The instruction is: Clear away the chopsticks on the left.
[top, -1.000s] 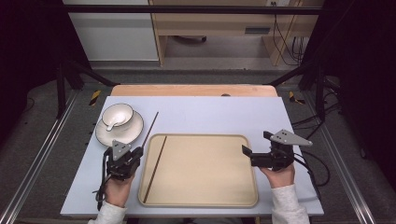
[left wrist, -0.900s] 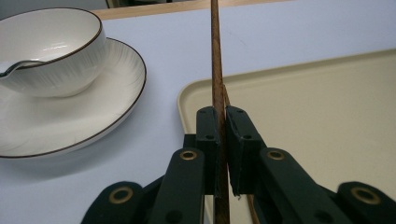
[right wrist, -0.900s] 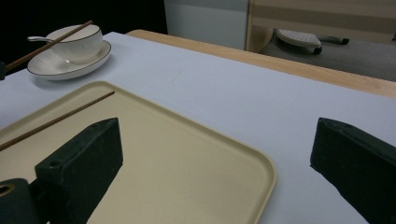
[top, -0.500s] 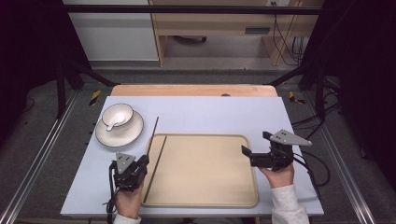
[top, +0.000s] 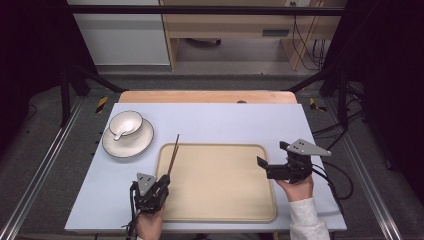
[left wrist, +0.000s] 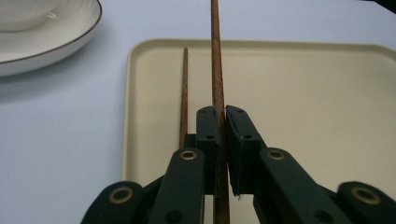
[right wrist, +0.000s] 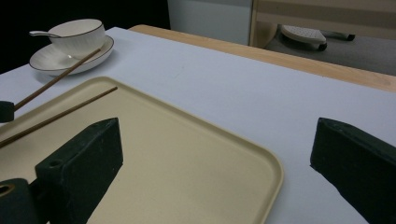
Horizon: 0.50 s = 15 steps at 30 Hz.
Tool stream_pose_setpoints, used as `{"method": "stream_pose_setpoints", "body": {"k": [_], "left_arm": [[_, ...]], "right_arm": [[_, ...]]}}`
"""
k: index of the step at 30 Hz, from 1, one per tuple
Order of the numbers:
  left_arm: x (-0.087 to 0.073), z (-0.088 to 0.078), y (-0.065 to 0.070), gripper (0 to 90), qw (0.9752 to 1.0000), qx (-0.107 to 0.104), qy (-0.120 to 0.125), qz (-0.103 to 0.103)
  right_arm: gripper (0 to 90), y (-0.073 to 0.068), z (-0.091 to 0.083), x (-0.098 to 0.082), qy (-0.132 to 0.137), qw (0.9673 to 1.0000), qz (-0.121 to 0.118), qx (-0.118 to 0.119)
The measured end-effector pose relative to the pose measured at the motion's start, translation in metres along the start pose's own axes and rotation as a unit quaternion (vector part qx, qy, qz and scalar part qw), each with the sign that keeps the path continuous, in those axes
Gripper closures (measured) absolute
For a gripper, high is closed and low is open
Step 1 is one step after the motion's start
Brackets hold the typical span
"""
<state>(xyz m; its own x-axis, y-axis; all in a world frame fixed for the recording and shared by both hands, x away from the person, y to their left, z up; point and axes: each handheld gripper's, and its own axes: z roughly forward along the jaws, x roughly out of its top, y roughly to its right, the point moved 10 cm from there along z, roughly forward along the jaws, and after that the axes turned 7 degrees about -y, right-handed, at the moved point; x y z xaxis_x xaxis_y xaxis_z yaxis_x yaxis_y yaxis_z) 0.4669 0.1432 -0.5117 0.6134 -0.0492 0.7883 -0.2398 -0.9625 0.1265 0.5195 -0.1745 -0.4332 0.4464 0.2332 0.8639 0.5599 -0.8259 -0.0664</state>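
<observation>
One thin brown wooden chopstick [left wrist: 184, 93] already lies inside the left edge of the beige rectangular plastic tray [top: 220, 210]. The left tongs [left wrist: 220, 122] pinch the second chopstick [left wrist: 216, 60] just above that edge, not yet laid down. The right tongs [right wrist: 215, 158] hover spread and empty beside the tray's right edge.

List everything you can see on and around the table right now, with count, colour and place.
Flat rectangular plastic tray: 1, beige, middle of table near the person.
Thin wooden chopsticks: 2, brown; one lying in the tray along its left edge, one clamped in the left gripper, tip raised over the tray's far left corner.
Round ceramic saucer: 1, white with dark rim, far left of table.
Ceramic cup: 1, white, on the saucer.
Spoon: 1, white, in the cup.
Table: 1, pale blue top.
Left gripper: black, shut on chopstick.
Right gripper: black, open, at tray's right edge.
</observation>
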Motion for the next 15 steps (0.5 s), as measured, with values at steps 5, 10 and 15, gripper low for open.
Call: {"method": "stream_pose_setpoints", "body": {"k": [5,10,15], "left_arm": [[-0.009,0.007,0.004,83.7,0.9998,0.004,-0.017,0.006],[-0.014,0.013,0.006,83.7,0.9993,0.009,-0.034,0.011],[-0.017,0.016,0.007,83.6,0.9988,0.013,-0.044,0.015]], "right_arm": [[2.6,0.000,0.001,0.000,0.000,1.0000,-0.002,0.000],[2.6,0.000,0.002,-0.001,-0.002,1.0000,-0.004,0.001],[2.6,0.000,0.002,-0.001,-0.003,1.0000,-0.004,0.000]]}}
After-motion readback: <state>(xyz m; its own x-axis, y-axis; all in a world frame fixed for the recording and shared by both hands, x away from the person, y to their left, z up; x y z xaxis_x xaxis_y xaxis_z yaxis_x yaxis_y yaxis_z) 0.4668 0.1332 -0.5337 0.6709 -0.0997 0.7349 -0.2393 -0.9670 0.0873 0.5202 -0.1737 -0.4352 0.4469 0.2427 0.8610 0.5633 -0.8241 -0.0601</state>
